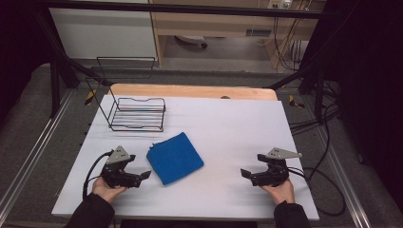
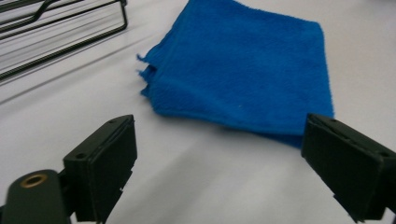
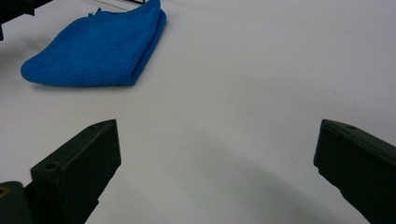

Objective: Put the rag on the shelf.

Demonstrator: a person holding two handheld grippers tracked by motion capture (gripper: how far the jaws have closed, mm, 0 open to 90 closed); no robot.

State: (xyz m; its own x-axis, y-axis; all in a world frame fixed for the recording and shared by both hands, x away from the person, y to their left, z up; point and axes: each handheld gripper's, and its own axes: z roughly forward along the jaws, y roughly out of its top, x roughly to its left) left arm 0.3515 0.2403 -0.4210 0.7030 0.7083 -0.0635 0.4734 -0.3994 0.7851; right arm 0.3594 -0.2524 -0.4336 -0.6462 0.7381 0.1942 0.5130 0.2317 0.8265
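A folded blue towel [image 1: 175,157] lies flat near the middle of the white table, a little left of centre. My left gripper [image 1: 142,177] sits low at the towel's near-left corner, jaws wide apart and pointing at it. In the left gripper view the towel [image 2: 243,70] lies just beyond the two black jaws, nothing between them. My right gripper [image 1: 246,174] rests at the front right, open, aimed left across bare table. The right gripper view shows the towel [image 3: 95,49] far off at the upper left.
A black wire rack [image 1: 135,113] stands at the back left of the table [image 1: 228,123], its wires also in the left gripper view's wire rack [image 2: 56,28]. Cables trail off the table's right side. A wooden board edge runs along the back.
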